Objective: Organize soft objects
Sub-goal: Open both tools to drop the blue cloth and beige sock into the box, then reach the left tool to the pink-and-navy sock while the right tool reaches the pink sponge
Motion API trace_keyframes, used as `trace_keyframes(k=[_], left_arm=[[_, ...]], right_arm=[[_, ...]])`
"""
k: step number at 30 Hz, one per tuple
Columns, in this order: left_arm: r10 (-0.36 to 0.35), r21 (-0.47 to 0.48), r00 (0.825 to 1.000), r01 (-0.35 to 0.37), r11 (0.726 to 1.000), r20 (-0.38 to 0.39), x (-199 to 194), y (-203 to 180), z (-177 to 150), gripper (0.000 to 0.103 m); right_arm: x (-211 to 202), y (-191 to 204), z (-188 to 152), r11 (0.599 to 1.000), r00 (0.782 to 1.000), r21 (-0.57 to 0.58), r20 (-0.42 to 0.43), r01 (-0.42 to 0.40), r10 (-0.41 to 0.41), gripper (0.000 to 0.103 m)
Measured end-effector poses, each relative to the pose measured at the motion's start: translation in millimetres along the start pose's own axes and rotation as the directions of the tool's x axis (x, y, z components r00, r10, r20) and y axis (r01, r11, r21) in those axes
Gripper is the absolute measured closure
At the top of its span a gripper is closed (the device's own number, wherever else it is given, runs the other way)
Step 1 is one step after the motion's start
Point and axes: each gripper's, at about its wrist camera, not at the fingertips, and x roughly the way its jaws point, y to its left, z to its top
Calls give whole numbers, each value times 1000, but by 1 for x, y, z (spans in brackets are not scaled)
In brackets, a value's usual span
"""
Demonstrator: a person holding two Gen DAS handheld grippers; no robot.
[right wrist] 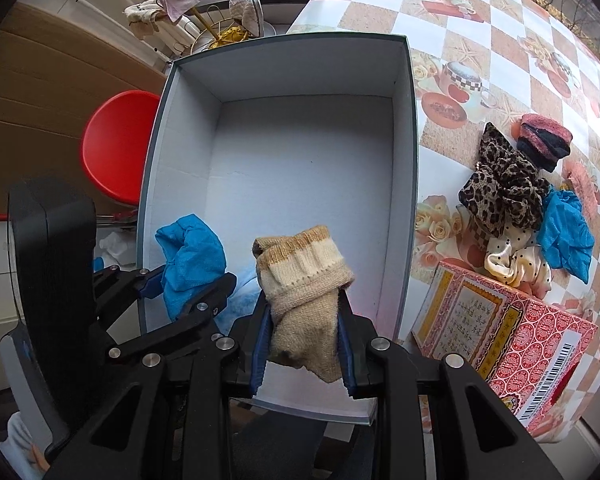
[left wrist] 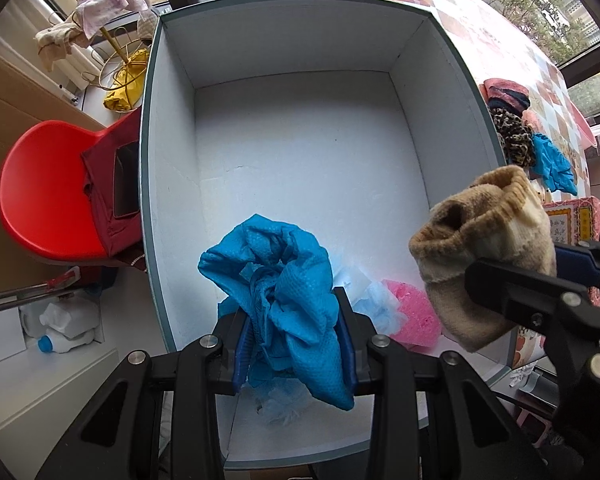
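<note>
Home, patterned tablecloth (right wrist: 500, 40), red chair (left wrist: 48, 192)

One open box (right wrist: 404, 160), two blue crumpled covers (left wrist: 292, 300) (right wrist: 566, 236), one beige sock (right wrist: 304, 300), one leopard scrunchie (right wrist: 500, 192), one cream scrunchie (right wrist: 512, 260), one red chair (left wrist: 44, 196).

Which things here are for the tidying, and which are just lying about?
For the tidying:
- crumpled blue cloth
- tan knitted sock
- big white-lined box
- leopard-print fabric piece

Just lying about:
- red plastic chair
- red patterned carton
- white plastic bottle
</note>
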Motion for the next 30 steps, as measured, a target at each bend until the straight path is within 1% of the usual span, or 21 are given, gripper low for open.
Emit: trace_keyframes(k=[6, 9, 10, 11, 12, 13, 14, 15, 16, 17, 18, 19, 21, 22, 23, 24, 25, 26, 28, 30], left_arm=[[9, 2, 1000, -9, 1000, -6, 1, -1, -1, 64], [6, -3, 1000, -6, 1000, -1, 0, -2, 0, 61], [5, -2, 1000, -5, 1000, 2, 0, -1, 0, 55], [7, -4, 1000, -7, 1000, 7, -1, -2, 0, 45], [14, -5, 1000, -14, 1000, 13, -3, -2, -2, 40], [22, -6, 1000, -21, 1000, 21, -5, -2, -3, 31], [26, -6, 999, -26, 1000, 28, -6, -2, -4, 24], [23, -5, 999, -23, 1000, 32, -8, -2, -4, 24], [17, -6, 999, -17, 1000, 31, -8, -1, -4, 23], [7, -10, 1000, -6, 1000, 25, -8, -1, -4, 22], [-16, -27, 1000, 17, 999, 20, -6, 2, -4, 21], [-38, -35, 999, 38, 999, 16, -4, 4, -3, 19], [-52, -39, 999, 52, 998, 17, -2, 5, -3, 13], [-63, -38, 998, 64, 997, 22, -2, 5, -3, 8], [-72, -35, 997, 73, 997, 25, -1, 3, -3, 0], [-73, -33, 997, 73, 997, 29, -1, 1, -4, 1], [-77, -32, 996, 78, 996, 34, -1, 0, -4, 0], [-87, -33, 995, 88, 996, 39, -1, -2, -4, 0], [-112, -43, 992, 115, 992, 50, -3, -3, -2, 0], [-130, -47, 990, 133, 990, 56, -4, -4, 1, 0]], right_arm=[[1, -1, 0, 1000, 1000, 4, 0, -4, 4, 72], [1, -2, 0, 1000, 1000, 4, 1, -7, 7, 72], [1, -2, -1, 1000, 1000, 4, 2, -7, 7, 72], [1, -2, -1, 1000, 1000, 3, 6, -8, 7, 72], [0, -2, -2, 1000, 1000, 4, 11, -11, 11, 72], [-1, -2, -2, 1000, 1000, 6, 16, -15, 15, 72], [-3, -3, -2, 1000, 1000, 6, 20, -17, 17, 71], [-4, -3, -2, 1000, 1000, 5, 25, -18, 18, 71], [-6, -4, -3, 1000, 999, 4, 31, -20, 19, 64], [-9, -5, -3, 1000, 999, 4, 38, -22, 22, 40], [-12, -6, -3, 1000, 999, 6, 46, -25, 25, 35], [-15, -7, -3, 1000, 998, 9, 56, -9, 8, 29], [-23, -11, -3, 1000, 997, 14, 76, -28, 27, 29], [-27, -12, -4, 999, 996, 19, 85, -32, 31, 29], [-32, -13, -4, 999, 995, 21, 95, -34, 32, 28], [-37, -13, -4, 999, 994, 20, 107, -37, 35, 25], [-42, -12, -5, 999, 992, 19, 118, -39, 36, 14], [-50, -12, -6, 999, 990, 20, 135, -43, 40, 9], [-68, -12, -9, 998, 982, 14, 178, -57, 53, 9], [-89, -18, -13, 999, 974, 14, 224, -50, 46, 9]])
